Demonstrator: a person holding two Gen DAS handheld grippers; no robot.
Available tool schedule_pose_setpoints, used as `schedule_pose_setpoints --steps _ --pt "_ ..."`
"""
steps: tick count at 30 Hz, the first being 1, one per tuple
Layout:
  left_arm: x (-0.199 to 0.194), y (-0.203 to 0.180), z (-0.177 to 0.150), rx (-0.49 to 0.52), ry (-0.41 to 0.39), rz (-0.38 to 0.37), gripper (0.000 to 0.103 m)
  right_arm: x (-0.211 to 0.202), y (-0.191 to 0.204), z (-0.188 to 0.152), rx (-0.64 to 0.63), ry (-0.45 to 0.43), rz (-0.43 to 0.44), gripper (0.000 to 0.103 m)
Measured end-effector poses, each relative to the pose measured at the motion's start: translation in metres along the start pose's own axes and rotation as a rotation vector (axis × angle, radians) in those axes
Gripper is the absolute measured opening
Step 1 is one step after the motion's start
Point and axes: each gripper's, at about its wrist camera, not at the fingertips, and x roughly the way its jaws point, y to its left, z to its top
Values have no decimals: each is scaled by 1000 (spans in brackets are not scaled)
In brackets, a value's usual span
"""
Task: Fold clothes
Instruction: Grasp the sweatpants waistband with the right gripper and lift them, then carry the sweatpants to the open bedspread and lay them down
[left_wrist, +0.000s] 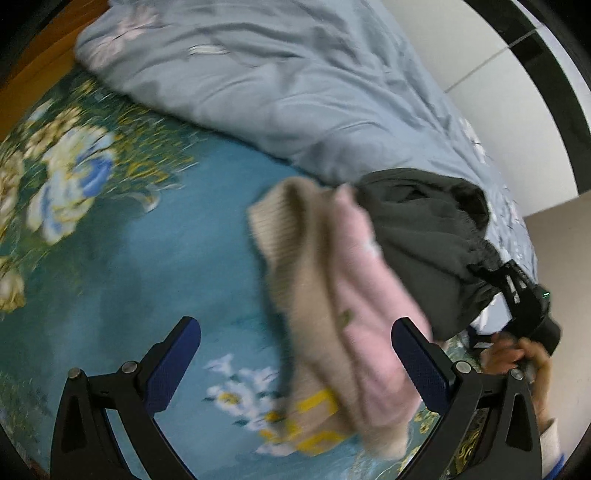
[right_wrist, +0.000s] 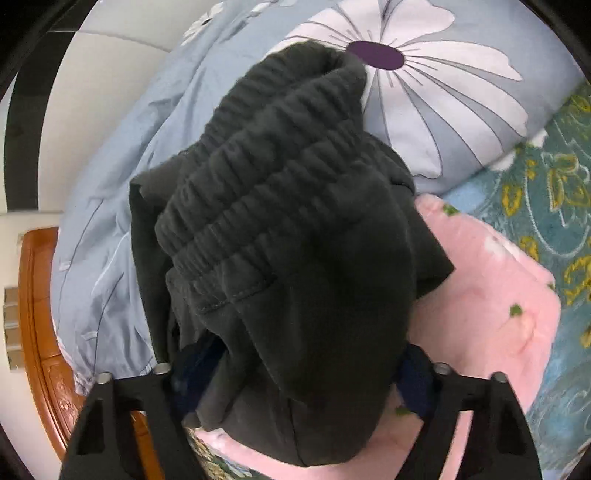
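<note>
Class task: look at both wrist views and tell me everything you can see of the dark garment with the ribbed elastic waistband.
The dark garment is charcoal-grey, thick and fleecy-looking, with a gathered ribbed waistband and a stitched seam below it. It is bunched, not flat. The right gripper has it between its fingers, apparently pinched. It hangs over the pink garment, which lies on the teal floral bedsheet, with the pale blue quilt behind it. The left wrist view shows it crumpled.

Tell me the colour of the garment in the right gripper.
Dark charcoal garment, clearest in the right wrist view.
</note>
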Motion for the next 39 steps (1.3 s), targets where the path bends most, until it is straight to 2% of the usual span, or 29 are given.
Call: schedule_pose_setpoints --steps 1,3,6,12,17,23,24,25,26,28,30,33,36,39 --pt "-4 6 -4 -12 2 0 103 -4 4 -1 -23 -5 -4 58" --pt "-11 17 -12 -35 4 -1 103 -15 10 -5 -58 -16 12 45" --pt "-22 20 -19 -42 6 -8 103 -38 13 -14 -85 -41 87 36" --pt "-63 26 -34 -24 -16 -47 103 -114 12 -59 -143 -115 260 31" --pt "-104 37 -51 -21 -55 -88 103 -197 7 -98 -211 -180 342 29" --pt "-133 55 -85 -24 -57 -135 103 -315 0 -164 -371 -281 363 27" --pt "-135 59 -92 -28 -49 -143 103 -332 -4 -176 -393 -295 361 26" --pt "-137 64 -99 -34 -41 -153 103 -349 -9 -190 -413 -302 372 18" --pt "-138 68 -106 -39 -33 -162 103 -364 -13 -203 -433 -309 377 18" --pt "-141 75 -119 -42 -23 -164 103 -385 -21 -227 -482 -316 341 18" --pt "-142 80 -129 -42 -14 -162 103 -382 -28 -246 -506 -275 261 18" --pt "-147 90 -142 -49 -8 -165 103 -343 -50 -262 -471 -166 127 17" --pt "-152 100 -151 -56 -7 -160 103 -294 -76 -278 -394 -69 41 17" --pt "-160 114 -155 -71 -23 -155 103 -262 -90 -287 -323 7 16 16"
